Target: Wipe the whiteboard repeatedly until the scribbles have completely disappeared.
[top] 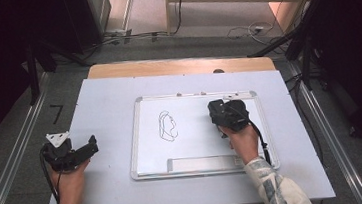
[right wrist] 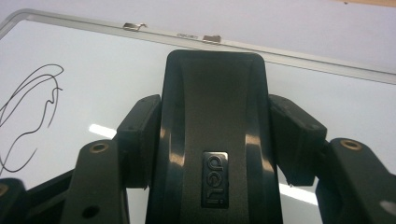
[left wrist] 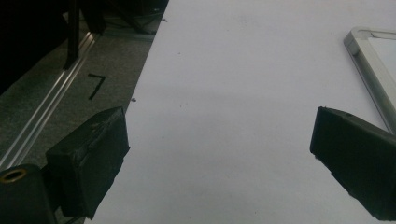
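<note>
- Looking down from the high view, we find the right claw (top: 216, 109) closed on a black whiteboard eraser (top: 228, 113), held over the upper right part of the whiteboard (top: 146, 150). The black scribble (top: 167, 126) lies to that claw's left, apart from it. The left claw (top: 91, 143) rests well off to the left on the desk (top: 103, 97), jaws apart and holding nothing.
- Turning to the left gripper view, we see its two black jaws spread wide over bare desk (left wrist: 243, 84), with nothing between them. A corner of the whiteboard frame (left wrist: 369, 60) sits ahead and to that claw's right, clear of the jaw.
- Moving to the right gripper view, we see the eraser (right wrist: 215, 135) pinched across its narrow width, one jaw pressed to each long side, its moulded back facing the camera. The scribble (right wrist: 32, 107) sits to this claw's left; the board's top rail (right wrist: 289, 51) runs just beyond the eraser's far end.
- We judge the eraser light and rigid, a glossy plastic shell, so likely a little slippery under the pads. Its straight long sides are the sound place to hold it, near the middle as now.
- We judge the board stiff, flat and smooth; it may slide on the desk when wiped. We cannot tell whether the eraser's underside touches it.
</note>
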### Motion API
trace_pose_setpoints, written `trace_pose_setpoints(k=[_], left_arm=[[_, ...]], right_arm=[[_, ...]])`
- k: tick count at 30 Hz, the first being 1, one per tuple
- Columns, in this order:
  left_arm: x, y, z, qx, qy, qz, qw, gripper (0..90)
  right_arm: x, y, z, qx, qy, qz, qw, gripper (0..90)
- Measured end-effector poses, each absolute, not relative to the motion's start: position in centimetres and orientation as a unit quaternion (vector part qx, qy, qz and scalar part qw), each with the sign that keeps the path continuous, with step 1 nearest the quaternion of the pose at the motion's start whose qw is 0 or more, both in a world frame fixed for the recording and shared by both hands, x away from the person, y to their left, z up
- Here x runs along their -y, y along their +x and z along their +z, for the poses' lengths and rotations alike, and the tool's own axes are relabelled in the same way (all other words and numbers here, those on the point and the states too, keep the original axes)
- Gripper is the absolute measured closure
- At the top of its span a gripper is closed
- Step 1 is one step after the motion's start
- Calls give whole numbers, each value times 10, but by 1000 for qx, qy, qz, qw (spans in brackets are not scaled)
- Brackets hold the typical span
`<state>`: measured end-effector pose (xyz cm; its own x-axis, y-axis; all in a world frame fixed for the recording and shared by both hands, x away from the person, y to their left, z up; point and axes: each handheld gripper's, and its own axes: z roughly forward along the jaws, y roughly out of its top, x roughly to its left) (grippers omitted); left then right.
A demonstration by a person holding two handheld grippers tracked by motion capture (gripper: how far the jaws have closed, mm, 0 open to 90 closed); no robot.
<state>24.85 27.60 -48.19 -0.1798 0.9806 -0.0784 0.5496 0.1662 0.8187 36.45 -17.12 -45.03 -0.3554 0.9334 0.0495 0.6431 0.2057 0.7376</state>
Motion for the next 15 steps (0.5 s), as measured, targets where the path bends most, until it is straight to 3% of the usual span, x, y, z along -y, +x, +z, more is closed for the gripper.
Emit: trace_pose_setpoints(k=[15], left_arm=[[-276, 247, -481, -690, 555, 334, 324, 50]], right_arm=[[134, 360, -456, -773, 495, 341, 204, 377]])
